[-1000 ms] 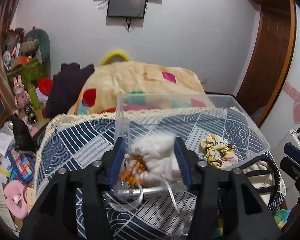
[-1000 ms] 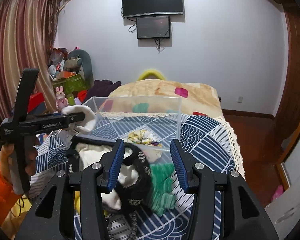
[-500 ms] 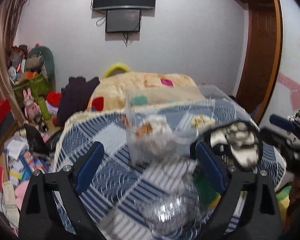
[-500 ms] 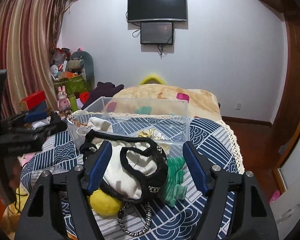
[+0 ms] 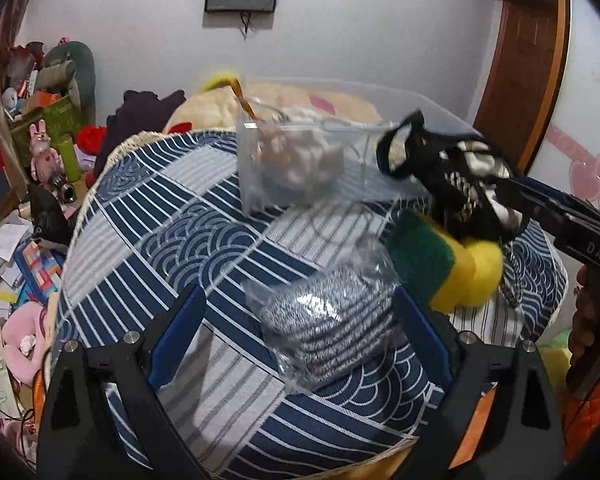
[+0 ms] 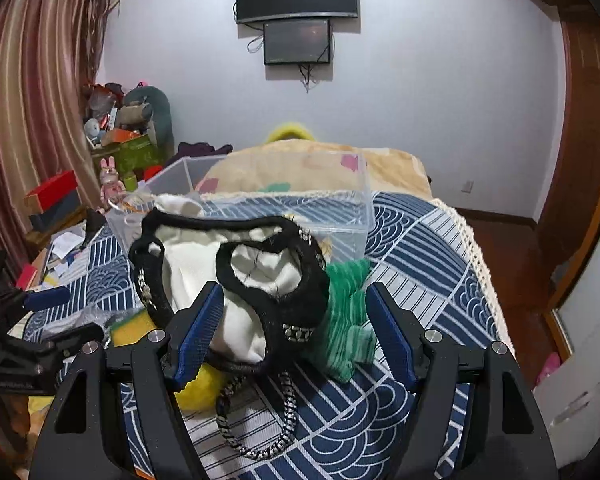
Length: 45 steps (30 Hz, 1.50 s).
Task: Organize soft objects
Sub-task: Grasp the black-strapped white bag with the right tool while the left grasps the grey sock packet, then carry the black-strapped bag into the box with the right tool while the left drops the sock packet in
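A clear plastic box (image 5: 300, 168) stands on the blue patterned tablecloth (image 5: 172, 240); a white drawstring pouch (image 5: 304, 156) lies inside it. My left gripper (image 5: 300, 336) is open, its jaws on either side of a grey knit item in a clear bag (image 5: 332, 328) without touching it. My right gripper (image 6: 296, 336) is open around a black-and-white mesh harness (image 6: 236, 268) with a braided leash (image 6: 256, 424). A green cloth (image 6: 344, 320) lies by the right gripper's right jaw. A green-and-yellow sponge (image 5: 444, 264) lies under the harness.
The box also shows in the right wrist view (image 6: 260, 208), behind the harness, with a patterned scrunchie inside. A beige blanket (image 6: 324, 164) lies beyond it. Toys and clutter (image 5: 32, 160) fill the floor at left. The tablecloth's lace edge (image 6: 472, 240) drops off at right.
My left gripper let go of the white pouch into the box, opened, and drew back over the bagged grey item. My right gripper opened wider and moved around the harness.
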### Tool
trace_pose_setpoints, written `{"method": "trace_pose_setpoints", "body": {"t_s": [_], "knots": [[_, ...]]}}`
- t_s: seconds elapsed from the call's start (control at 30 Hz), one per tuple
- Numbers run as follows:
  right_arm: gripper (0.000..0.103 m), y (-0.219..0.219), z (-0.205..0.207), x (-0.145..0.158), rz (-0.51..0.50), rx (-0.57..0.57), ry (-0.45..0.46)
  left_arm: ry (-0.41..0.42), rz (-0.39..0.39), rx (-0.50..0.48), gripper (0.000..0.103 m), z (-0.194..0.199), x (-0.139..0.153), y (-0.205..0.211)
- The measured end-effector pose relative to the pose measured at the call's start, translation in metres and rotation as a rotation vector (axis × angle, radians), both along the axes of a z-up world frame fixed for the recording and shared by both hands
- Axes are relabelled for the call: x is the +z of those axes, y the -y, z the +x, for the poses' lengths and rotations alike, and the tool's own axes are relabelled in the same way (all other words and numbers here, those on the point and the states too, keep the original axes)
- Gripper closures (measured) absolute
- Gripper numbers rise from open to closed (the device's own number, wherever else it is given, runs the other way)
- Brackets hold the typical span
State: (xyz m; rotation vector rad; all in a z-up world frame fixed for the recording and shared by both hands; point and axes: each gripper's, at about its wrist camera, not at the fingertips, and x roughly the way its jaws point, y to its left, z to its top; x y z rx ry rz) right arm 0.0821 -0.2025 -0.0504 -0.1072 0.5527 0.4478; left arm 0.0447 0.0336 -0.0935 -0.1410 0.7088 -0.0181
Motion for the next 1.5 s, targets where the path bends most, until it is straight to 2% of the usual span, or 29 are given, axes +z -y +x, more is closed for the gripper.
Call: {"method": "trace_pose_setpoints", "body": {"t_s": [0.1,0.17,0.3,0.37,0.43,0.47,0.63,0.73,1.0,1.37,1.5], "knots": [[0.038,-0.003,-0.001,-0.003,0.002,0.01,-0.013,-0.007,-0.012,-0.002,0.007,0.002,-0.005,0.001],[0.049,-0.005,-0.001,-0.004,-0.003,0.02,-0.019,-0.003,-0.028,0.003,0.007,0.002,-0.007,0.0],[0.065,-0.008,-0.001,-0.006,-0.004,0.022,-0.021,-0.014,-0.083,-0.003,0.008,0.004,-0.012,-0.001],[0.075,-0.008,-0.003,-0.006,-0.011,0.017,-0.011,-0.018,-0.109,-0.011,0.018,0.006,-0.013,-0.001],[0.079,-0.005,-0.003,-0.004,-0.002,0.017,-0.004,-0.019,-0.123,-0.032,0.029,0.007,-0.013,0.002],[0.08,-0.004,-0.004,-0.003,0.004,0.014,0.002,-0.019,-0.119,-0.043,0.038,0.007,-0.011,0.004],[0.086,0.001,-0.007,0.004,0.029,0.005,0.025,0.0,-0.08,-0.056,0.064,0.002,-0.006,0.012],[0.087,0.004,-0.012,0.011,0.035,0.001,0.05,0.023,-0.038,-0.033,0.072,-0.002,0.001,0.013],[0.087,0.009,-0.019,0.026,0.06,-0.007,0.106,0.111,0.027,0.037,0.075,-0.015,0.028,-0.001],[0.087,0.014,-0.018,0.056,0.106,-0.029,0.181,0.229,-0.004,0.064,0.075,-0.009,0.076,-0.018],[0.087,0.011,-0.011,0.066,0.11,-0.046,0.212,0.277,0.006,0.066,0.075,0.0,0.094,-0.018]]}}
